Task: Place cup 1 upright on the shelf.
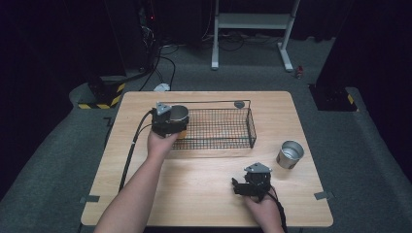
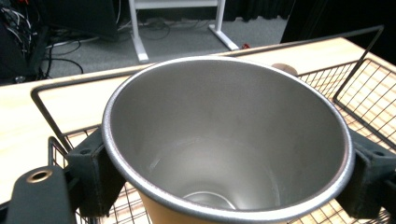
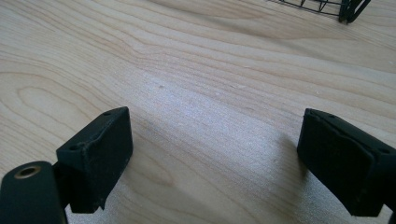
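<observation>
A wooden tabletop point(image 1: 204, 179) is seen from above, with a person's forearms reaching in from the near edge. The left gripper point(image 1: 170, 121) grips a steel cup point(image 1: 178, 114), upright with its mouth facing up, at the left end of a black wire basket point(image 1: 218, 128) that sits across the middle of the tabletop. In the left gripper view the cup point(image 2: 224, 154) is empty, and the two black fingers point(image 2: 93, 170) press against its outer wall on opposite sides, just below the rim, with the basket's wire rim and mesh point(image 2: 369, 88) behind and beneath it. Whether the cup's base touches the mesh cannot be told.

The right gripper point(image 1: 240, 187) rests low over bare wood near the front edge of the tabletop, well apart from the basket. In the right gripper view its fingers point(image 3: 95, 156) are spread wide with nothing between them.

A second steel cup point(image 1: 290, 154) stands upright on the tabletop just past the basket's right end.
</observation>
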Action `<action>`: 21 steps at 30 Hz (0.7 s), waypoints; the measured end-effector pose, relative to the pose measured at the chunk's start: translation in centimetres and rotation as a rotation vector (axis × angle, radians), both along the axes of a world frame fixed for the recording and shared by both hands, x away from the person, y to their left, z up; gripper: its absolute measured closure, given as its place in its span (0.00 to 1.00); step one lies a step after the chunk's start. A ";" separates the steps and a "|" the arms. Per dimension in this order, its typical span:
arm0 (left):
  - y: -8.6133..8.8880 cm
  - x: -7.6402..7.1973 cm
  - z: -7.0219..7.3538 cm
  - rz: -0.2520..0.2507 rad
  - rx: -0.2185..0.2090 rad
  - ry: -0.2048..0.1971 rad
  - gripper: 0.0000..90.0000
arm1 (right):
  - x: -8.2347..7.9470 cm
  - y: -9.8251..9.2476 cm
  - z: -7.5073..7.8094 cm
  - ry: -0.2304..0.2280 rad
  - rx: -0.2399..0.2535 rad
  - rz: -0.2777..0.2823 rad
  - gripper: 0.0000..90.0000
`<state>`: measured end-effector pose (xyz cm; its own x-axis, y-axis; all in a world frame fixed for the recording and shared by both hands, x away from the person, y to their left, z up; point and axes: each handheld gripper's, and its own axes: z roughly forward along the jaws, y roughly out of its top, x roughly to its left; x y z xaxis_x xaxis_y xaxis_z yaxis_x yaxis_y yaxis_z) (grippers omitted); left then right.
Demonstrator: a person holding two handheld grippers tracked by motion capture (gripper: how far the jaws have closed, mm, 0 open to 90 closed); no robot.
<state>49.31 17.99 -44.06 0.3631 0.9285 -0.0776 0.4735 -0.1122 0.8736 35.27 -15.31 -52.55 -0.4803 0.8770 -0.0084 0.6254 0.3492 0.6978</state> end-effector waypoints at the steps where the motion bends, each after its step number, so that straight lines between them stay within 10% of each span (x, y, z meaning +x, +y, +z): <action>1: -0.1 0.1 -0.2 0.005 0.003 0.008 0.15 | 0.0 0.0 0.0 0.000 0.000 0.000 0.11; 21: -0.5 1.0 -1.3 0.022 0.064 0.106 0.15 | 0.0 0.0 0.0 0.000 0.000 0.000 0.11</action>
